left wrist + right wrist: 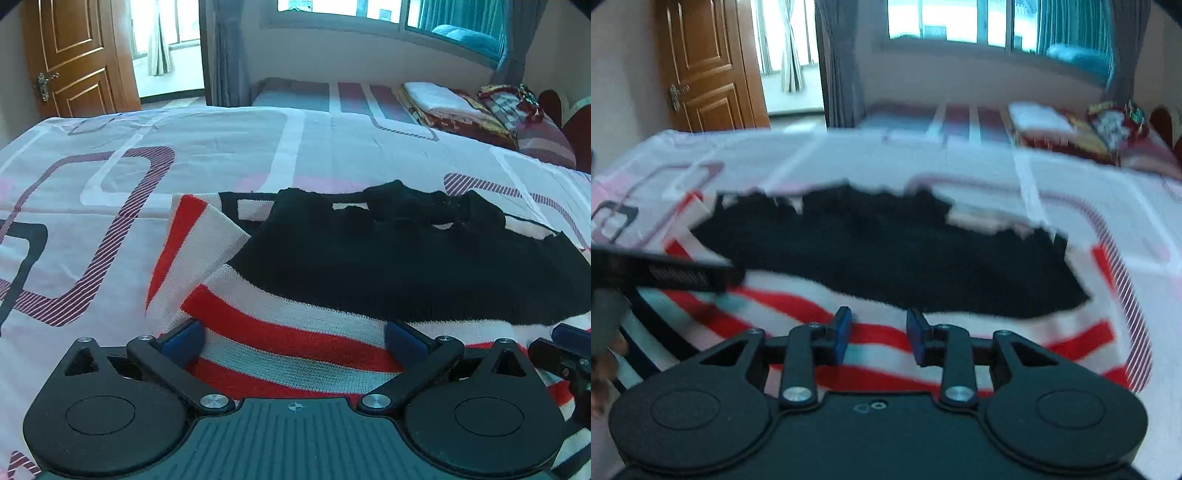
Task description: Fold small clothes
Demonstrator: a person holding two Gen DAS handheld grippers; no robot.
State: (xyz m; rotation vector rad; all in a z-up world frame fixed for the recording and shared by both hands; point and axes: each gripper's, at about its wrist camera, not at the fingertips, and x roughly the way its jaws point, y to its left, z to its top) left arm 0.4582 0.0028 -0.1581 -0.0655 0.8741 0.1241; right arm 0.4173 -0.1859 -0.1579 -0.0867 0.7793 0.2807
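A small knitted sweater [332, 280] lay spread flat on the bed [221, 147], black across its far half and striped red and white toward the near hem. One striped sleeve [192, 251] was folded up along its left edge, resting partly on the body and partly on the patterned sheet.

The left gripper [293, 341] sat low over the near striped part, jaws set wide. Its blue pads [184, 341] flanked a broad band of the red-and-white knit; the cloth lay between and beneath them, not pinched. Whether the pads touched the fabric could not be told. At the right border of the left wrist view, part of the right gripper [569, 354] showed close beside, over the same striped hem.

In the right wrist view, blurred by motion, the right gripper [877, 338] stood over the striped band of the sweater [886, 251] just short of the black section. Its jaws were set narrower than the left pair, but a clear gap showed between the blue pads [842, 338], with red and white knit visible through it. Nothing appeared clamped. The left gripper [665, 275] crossed that view's left side as a dark bar, above the stripes.

Beyond the sweater, folded bedding [461, 110] lay at the far right of the bed, a wooden door [74, 55] stood at far left, and a window [388, 14] ran along the back wall.
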